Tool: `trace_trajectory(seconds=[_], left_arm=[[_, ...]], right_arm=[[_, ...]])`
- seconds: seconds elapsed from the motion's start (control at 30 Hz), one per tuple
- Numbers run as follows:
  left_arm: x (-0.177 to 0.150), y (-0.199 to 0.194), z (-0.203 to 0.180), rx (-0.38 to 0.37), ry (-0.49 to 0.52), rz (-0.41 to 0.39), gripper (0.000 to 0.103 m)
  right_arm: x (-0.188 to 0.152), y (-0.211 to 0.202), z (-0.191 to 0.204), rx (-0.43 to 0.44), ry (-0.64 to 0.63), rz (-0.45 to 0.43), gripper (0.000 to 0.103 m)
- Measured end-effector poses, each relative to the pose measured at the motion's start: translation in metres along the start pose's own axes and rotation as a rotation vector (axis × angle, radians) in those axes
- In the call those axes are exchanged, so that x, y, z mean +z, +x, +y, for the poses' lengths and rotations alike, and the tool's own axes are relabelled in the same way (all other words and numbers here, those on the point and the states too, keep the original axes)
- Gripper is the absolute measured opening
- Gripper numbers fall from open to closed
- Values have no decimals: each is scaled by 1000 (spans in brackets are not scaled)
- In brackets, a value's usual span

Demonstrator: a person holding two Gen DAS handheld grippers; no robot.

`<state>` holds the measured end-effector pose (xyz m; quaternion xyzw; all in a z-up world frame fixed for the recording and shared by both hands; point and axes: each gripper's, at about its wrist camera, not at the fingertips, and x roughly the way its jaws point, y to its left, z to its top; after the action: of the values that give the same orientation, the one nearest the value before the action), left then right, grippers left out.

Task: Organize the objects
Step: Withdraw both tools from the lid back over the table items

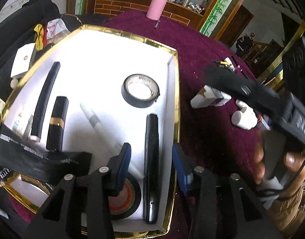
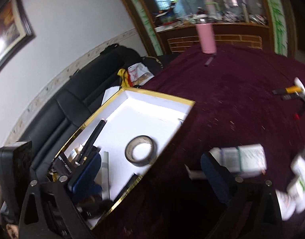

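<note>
Box: white inside, gold rim. Tape roll: black, white core. Second tape roll: black, orange core. Tube: black, gold band. Tablecloth: dark maroon. Bottle: pink. Gripper pads: blue.

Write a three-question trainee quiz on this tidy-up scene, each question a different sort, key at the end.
1. True or false: the black tape roll lies inside the gold-rimmed box.
2. Multiple choice: the pink bottle stands on (A) the box floor, (B) the maroon cloth, (C) the sofa.
3. Fill in: the left gripper has its jaws ____, with nothing pressed between the pads, above a long black tube.

Key: 1 true; 2 B; 3 open.
</note>
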<state>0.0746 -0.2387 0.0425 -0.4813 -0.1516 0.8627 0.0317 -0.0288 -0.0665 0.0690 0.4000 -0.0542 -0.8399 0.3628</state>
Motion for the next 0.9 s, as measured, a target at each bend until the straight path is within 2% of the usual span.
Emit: trace_trajectory(seconds=[0.13,0.2,0.27,0.73,0.9], left_arm=[[14,-11,-11,2,24,-36,56],[19,-15,-17,-8,28,-38,62],[24,-10,-19,-27,33,-25,64],[36,14,-70,-69,134,49,66],[43,22,-94,-60,215,68,66]], right_arm=[[-9,-17,-24,6,88,-17,103],[-12,-23,-34,6,115,-22,103],[-17,-31,-43,1,136,-31,103],[-57,-74,-113,-57,305,-74,103],[-65,-86,-124,-83,322,-84,103]])
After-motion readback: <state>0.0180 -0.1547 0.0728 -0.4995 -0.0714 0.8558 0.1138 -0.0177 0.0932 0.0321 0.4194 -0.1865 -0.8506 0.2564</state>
